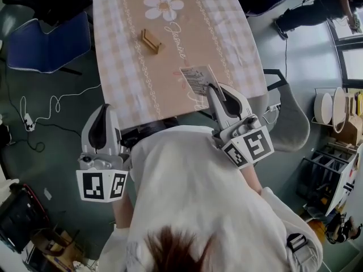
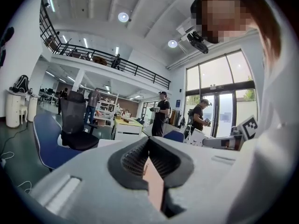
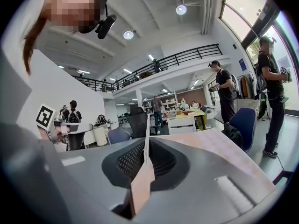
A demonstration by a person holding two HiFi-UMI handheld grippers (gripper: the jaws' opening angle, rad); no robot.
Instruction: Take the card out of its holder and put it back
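White card, near end hidden inside right tongs

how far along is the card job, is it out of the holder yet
Done: the card is out, and the wooden holder stands empty on the table.
In hand: the right claw is shut on the card's edge, above the table's near side.
Left: setting the card back in the holder.
The left claw is shut and empty.
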